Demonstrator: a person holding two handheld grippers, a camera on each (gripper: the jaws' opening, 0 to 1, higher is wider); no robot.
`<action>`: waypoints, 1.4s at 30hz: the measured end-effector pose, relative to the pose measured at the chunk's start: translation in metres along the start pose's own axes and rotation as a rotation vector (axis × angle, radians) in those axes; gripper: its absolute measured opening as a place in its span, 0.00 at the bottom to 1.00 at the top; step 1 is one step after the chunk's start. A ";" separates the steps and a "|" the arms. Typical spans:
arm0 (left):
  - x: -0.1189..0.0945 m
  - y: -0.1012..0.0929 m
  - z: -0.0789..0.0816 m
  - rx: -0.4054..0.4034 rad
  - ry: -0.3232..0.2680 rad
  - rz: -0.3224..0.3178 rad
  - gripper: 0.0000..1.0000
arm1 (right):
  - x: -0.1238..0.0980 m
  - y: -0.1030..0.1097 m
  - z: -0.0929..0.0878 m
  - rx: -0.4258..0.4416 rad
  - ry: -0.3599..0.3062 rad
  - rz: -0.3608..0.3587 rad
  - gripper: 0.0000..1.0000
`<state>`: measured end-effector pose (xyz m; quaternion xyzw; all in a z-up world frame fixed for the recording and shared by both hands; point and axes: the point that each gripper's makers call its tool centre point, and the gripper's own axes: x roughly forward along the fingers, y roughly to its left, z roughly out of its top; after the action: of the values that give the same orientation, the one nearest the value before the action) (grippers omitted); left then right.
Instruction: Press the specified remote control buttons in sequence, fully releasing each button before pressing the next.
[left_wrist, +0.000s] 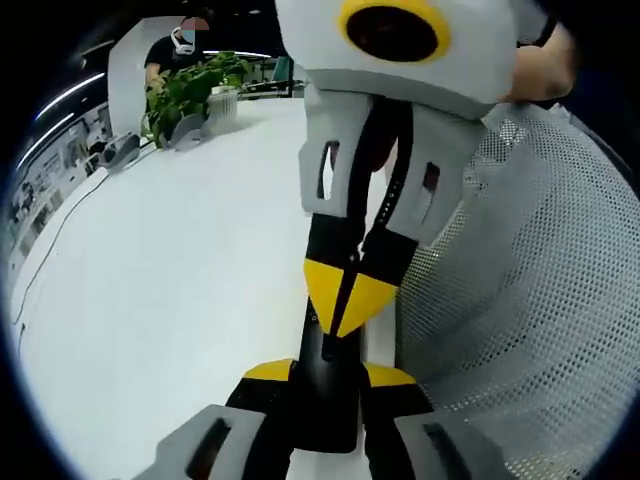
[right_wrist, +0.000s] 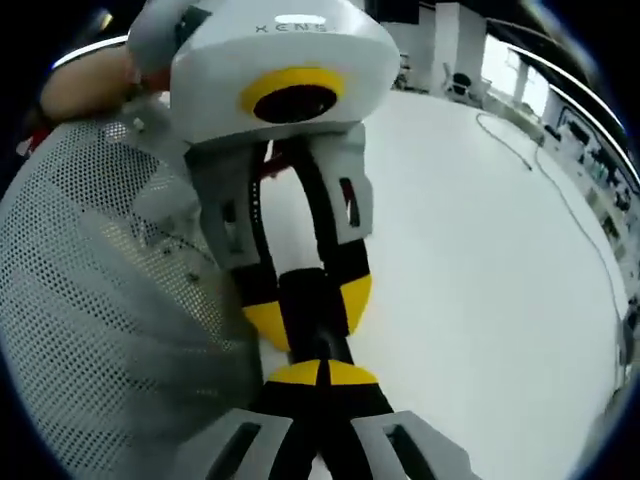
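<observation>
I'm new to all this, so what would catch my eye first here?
Two yellow-tipped grippers meet nose to nose over a white table. The left gripper clamps a black remote, and the right gripper, jaws shut, sets its tips against it. White mesh looms beside them, and a plant stands far off.

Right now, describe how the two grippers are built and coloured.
Both match: the left gripper and right gripper have light grey perforated jaw frames, black inner arms and yellow tips. Each carries a white housing with a yellow-ringed lens; the left one's, seen in the right gripper view, bears small lettering.
</observation>
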<state>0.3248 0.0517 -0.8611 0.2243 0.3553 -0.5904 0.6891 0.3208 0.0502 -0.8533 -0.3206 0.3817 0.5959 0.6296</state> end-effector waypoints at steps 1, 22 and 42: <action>0.000 0.000 0.000 -0.001 -0.001 0.000 0.25 | 0.000 0.000 0.000 -0.011 0.008 -0.005 0.00; 0.000 0.000 0.000 -0.003 -0.005 0.001 0.25 | 0.000 -0.003 0.002 -0.023 -0.002 -0.074 0.00; 0.000 0.001 0.000 -0.016 -0.007 0.008 0.24 | 0.007 -0.003 0.007 -0.139 0.052 -0.140 0.00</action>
<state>0.3253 0.0519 -0.8608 0.2182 0.3569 -0.5853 0.6945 0.3246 0.0595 -0.8560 -0.4046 0.3322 0.5671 0.6359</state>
